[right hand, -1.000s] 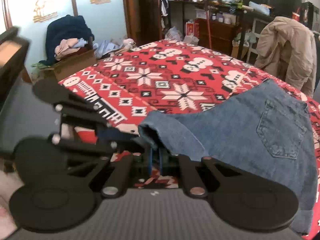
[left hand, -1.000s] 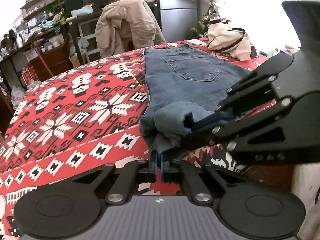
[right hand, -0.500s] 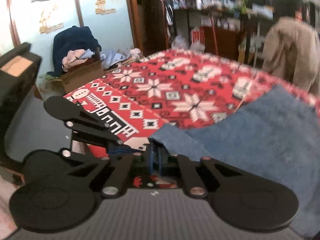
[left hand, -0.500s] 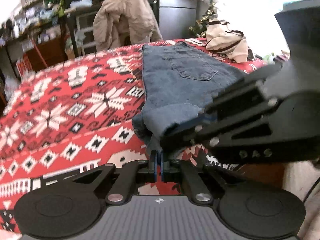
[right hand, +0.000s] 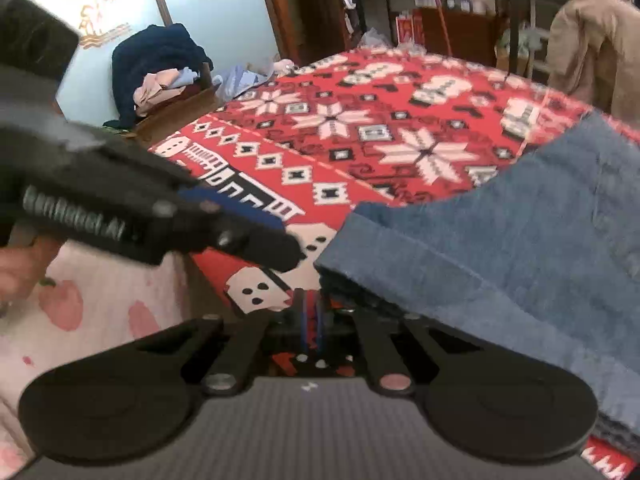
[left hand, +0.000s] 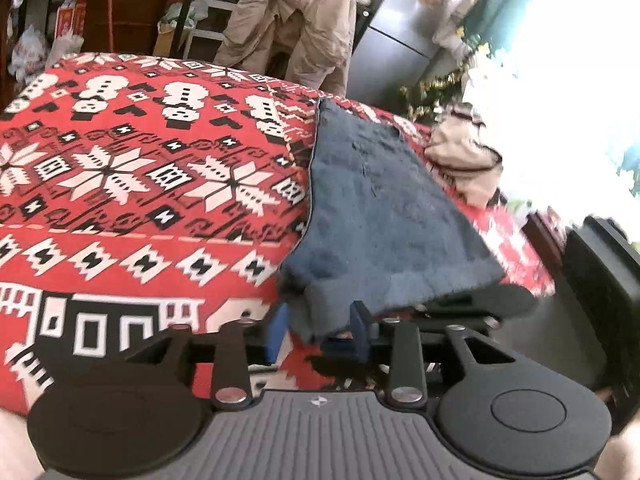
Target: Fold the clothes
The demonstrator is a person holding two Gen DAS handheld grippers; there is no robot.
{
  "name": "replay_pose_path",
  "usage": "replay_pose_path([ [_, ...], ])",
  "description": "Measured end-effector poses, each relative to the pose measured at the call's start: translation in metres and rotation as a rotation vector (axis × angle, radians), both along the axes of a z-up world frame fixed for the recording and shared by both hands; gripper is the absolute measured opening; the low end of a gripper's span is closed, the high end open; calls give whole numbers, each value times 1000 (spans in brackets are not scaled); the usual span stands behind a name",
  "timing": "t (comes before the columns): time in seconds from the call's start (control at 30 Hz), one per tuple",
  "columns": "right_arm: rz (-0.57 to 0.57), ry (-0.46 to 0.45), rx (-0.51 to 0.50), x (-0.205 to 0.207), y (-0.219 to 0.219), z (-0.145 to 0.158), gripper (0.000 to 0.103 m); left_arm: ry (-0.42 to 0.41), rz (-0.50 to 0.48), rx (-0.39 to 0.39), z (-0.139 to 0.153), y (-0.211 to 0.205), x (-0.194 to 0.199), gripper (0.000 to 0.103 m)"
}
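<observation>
The blue denim garment (left hand: 376, 216) is spread on the red patterned cloth (left hand: 140, 184) covering the table, toward its right side. The left gripper (left hand: 318, 328) is held with its blue fingers (left hand: 278, 330) spread apart, the near denim edge hanging loosely between them. The right gripper (right hand: 311, 322) has its fingers pressed nearly together at the garment's near corner; whether cloth is pinched cannot be told.

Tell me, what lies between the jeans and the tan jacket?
Only a strip of red patterned cloth separates the jeans from the tan jacket, in the left wrist view.
</observation>
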State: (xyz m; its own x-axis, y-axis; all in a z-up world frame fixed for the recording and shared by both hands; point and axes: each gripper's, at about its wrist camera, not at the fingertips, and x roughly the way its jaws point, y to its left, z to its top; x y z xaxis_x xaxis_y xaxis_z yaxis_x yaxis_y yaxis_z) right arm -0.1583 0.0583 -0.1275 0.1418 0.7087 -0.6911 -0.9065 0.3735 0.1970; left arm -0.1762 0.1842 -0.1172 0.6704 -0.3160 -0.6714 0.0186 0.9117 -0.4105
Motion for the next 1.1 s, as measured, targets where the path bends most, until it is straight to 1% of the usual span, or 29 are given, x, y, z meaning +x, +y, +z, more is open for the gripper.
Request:
replay_pose_path([
  [0.1, -34, -22, 21, 4, -18, 14, 7, 37, 24, -67, -7, 8, 20, 35],
  [0.17, -60, -36, 35, 7, -31, 23, 7, 98, 64, -142, -17, 16, 32, 27],
  [0.2, -72, -44, 43, 9, -38, 28, 7, 125, 83, -180, -22, 20, 38, 19],
  [0.23, -89, -50, 53, 12, -47, 33, 8, 140, 95, -236, -26, 24, 41, 18],
  [0.27, -116, -54, 61, 16, -58, 37, 8, 150, 100, -253, -29, 25, 43, 17],
  [0.3, -146, -57, 69, 20, -68, 41, 8, 159, 105, -268, -31, 26, 45, 7],
  [0.33, -176, -58, 74, 24, -79, 44, 9, 158, 97, -239, -30, 23, 44, 5],
  [0.43, -262, -59, 79, 36, -108, 50, 10, 148, 61, -83, -28, 9, 41, 4],
  [0.57, -365, -65, 64, 52, -142, 50, 13, 154, 69, -75, -33, 11, 37, 4],
  [0.6, -394, -65, 62, 56, -150, 49, 14, 158, 72, -84, -34, 12, 37, 4],
  [0.67, -445, -63, 62, 63, -167, 49, 14, 143, 76, -55, -29, 11, 35, 7],
  [0.73, -491, -82, 51, 71, -182, 48, 18, 127, 80, -26, -24, 10, 34, 16],
  [0.8, -537, -107, 15, 81, -195, 44, 19, 112, 83, 4, -19, 9, 32, 16],
  [0.83, -553, -101, -4, 88, -201, 39, 19, 104, 85, 18, -16, 8, 31, 16],
  [0.9, -580, -54, -51, 99, -212, 25, 19, 89, 89, 48, -11, 7, 30, 16],
  [0.93, -595, -18, -70, 104, -218, 19, 19, 65, 86, 78, -5, 4, 29, 16],
  [0.97, -611, 23, -88, 108, -223, 13, 14, 39, 81, 106, 1, 1, 28, 16],
  [1.03, -620, 67, -63, 109, -234, 11, 14, -11, 61, 151, 12, -7, 27, 16],
  [1.1, -626, 60, -54, 105, -242, 16, 17, -52, 23, 162, 18, -16, 29, 17],
])
